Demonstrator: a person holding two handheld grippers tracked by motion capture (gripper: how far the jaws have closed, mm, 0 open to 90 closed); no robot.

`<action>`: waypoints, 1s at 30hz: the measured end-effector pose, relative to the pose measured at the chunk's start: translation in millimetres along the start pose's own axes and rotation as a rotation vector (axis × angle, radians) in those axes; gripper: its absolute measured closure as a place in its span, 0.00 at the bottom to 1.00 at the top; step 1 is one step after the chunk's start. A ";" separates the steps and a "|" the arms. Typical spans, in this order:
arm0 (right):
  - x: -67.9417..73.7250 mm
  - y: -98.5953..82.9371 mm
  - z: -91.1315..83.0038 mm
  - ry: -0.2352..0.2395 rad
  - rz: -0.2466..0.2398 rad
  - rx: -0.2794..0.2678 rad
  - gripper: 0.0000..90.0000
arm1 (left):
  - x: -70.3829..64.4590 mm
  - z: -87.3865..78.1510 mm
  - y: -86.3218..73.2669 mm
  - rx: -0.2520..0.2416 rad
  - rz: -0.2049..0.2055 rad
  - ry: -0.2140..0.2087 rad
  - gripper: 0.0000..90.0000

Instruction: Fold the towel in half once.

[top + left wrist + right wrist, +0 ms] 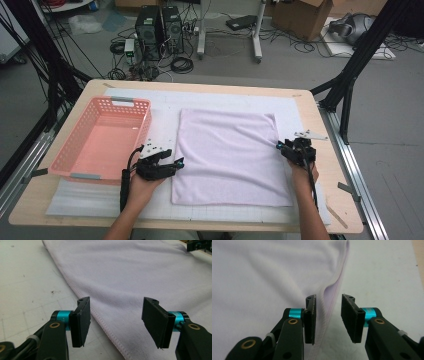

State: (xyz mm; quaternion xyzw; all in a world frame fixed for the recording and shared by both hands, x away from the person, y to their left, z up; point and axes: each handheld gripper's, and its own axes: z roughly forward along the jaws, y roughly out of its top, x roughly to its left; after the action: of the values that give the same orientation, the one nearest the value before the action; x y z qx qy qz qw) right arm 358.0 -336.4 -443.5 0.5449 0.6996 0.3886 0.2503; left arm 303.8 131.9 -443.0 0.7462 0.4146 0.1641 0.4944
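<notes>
A lilac towel [230,155] lies spread flat on a white mat [155,107] in the high view. My left gripper [179,162] sits at the towel's left edge, near its lower half. In the left gripper view it [116,322] is open wide, and the towel's stitched hem [100,317] runs between the jaws. My right gripper [282,146] is at the towel's right edge. In the right gripper view its jaws [328,317] stand narrowly open around a raised fold of the towel's hem [329,293], with a gap still showing on the right side.
A pink plastic basket [120,102] with nothing in it stands on the left of the wooden table [306,117], close to my left hand. Black frame posts flank the table. Computers, cables and boxes lie on the floor beyond the far edge.
</notes>
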 end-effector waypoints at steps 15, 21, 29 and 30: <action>-9.6 32.3 53.3 0.036 0.002 0.105 0.98 | 1.0 2.2 -0.4 -0.007 -0.007 -0.023 0.45; -18.7 35.7 47.1 -0.181 -0.011 0.091 1.00 | 2.3 2.9 -1.1 0.002 -0.010 -0.023 0.45; -23.6 39.1 37.8 0.039 0.081 -0.015 0.74 | 2.3 3.0 -1.1 0.000 -0.010 -0.024 0.45; -21.3 39.2 41.6 0.048 0.068 -0.004 0.71 | 2.1 2.6 -1.0 -0.003 -0.011 -0.024 0.45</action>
State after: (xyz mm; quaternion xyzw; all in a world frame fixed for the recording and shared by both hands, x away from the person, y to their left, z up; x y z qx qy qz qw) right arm 418.4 -341.4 -436.9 0.5582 0.6859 0.4111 0.2212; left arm 306.3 132.2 -445.4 0.7452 0.4123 0.1530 0.5013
